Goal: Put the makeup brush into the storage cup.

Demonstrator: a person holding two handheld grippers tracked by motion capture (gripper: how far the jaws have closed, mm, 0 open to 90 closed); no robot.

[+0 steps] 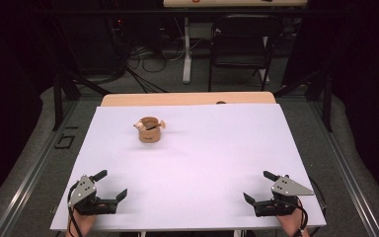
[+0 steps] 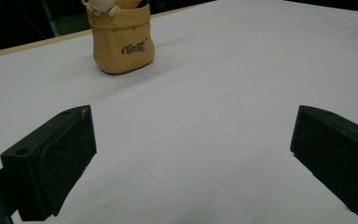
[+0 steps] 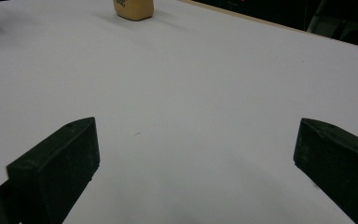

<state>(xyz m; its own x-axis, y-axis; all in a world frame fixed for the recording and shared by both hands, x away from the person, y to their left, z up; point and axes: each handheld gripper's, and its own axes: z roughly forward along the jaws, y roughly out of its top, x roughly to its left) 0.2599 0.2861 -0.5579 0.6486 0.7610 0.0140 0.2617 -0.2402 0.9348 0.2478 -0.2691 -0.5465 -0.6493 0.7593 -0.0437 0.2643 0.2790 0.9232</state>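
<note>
While both hands wait at the near edge of the table, the left gripper (image 1: 112, 189) and the right gripper (image 1: 256, 189) rest low over the surface, each with jaws spread wide and nothing between them. That looks like a ready stance, angled inward toward the one thing on the table: a small tan sack-shaped pot (image 1: 149, 130) standing upright, well apart from both, toward the far left. It has script lettering on its front and small figures poking out of its top. A white sheet (image 1: 217, 158) covers the wooden table (image 1: 177, 98). Beyond it the room is dark, with a black chair (image 1: 241, 44), cables on the floor and grey carpet.
</note>
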